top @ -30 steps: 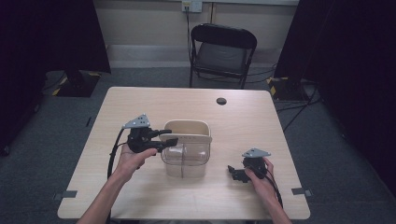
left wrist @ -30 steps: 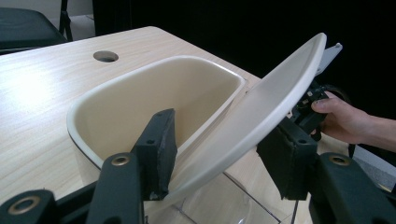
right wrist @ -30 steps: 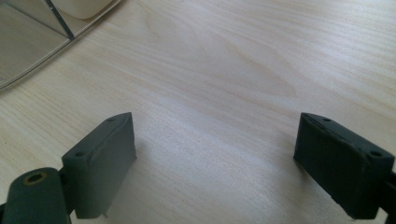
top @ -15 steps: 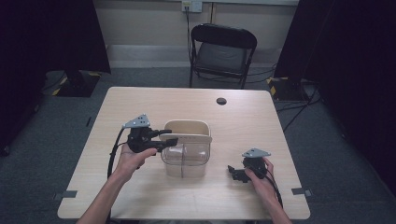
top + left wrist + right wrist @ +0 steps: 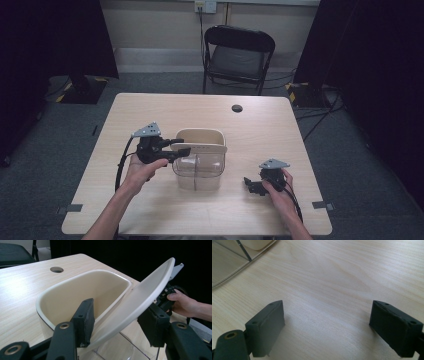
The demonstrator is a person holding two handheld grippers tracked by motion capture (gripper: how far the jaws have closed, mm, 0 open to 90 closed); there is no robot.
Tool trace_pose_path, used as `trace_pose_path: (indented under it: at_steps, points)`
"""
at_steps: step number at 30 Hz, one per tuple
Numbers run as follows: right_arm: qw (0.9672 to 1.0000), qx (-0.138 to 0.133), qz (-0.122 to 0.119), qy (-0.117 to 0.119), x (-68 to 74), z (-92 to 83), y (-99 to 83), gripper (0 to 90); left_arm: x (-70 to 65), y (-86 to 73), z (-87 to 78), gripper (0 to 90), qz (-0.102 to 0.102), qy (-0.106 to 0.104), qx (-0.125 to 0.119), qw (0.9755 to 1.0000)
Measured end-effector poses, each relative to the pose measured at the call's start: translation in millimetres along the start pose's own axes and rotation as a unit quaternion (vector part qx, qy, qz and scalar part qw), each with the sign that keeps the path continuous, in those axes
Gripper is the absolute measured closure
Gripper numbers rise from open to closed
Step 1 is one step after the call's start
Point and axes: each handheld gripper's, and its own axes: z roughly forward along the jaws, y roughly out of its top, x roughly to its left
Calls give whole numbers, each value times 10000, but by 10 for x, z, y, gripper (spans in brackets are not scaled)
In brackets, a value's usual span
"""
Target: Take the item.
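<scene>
A: Dark curtains all round, a folding chair (image 5: 239, 55) behind, and a pale wooden counter (image 5: 280, 125). What sits at its left?

B: Toward the left edge the left tongs (image 5: 181, 148) reach sideways to the container (image 5: 197, 167), which stands at the middle of the counter, a little nearer the front edge. It has a clear body and a cream top.

A: Gripping it?

B: Yes. In the left gripper view the cream swing lid (image 5: 140, 297) is tilted up and runs between the two jaws, one under it inside the opening and one against its outer face. They look clamped on the lid.

A: Anything different from a second ago?

B: Nothing I can find. The container, both hands and the lid's tilt match the two earlier high views. I'd judge this a pause with the lid held open, not a fresh move.

A: And to the right?

B: Near the front right corner the right tongs (image 5: 250, 184) rest low over bare wood, jaws wide apart and holding nothing, well apart from the container.

A: So the opening is ready?

B: Probably. Nothing is inside yet.
</scene>
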Motion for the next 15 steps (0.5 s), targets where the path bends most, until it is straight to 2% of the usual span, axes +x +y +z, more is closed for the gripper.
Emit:
trace_pose_path:
  at_steps: [15]
  points:
    - [10000, 1, -1, 1, 0, 0, 0, 118, 2, -1, 1, 473, 3, -11, -5, 10000]
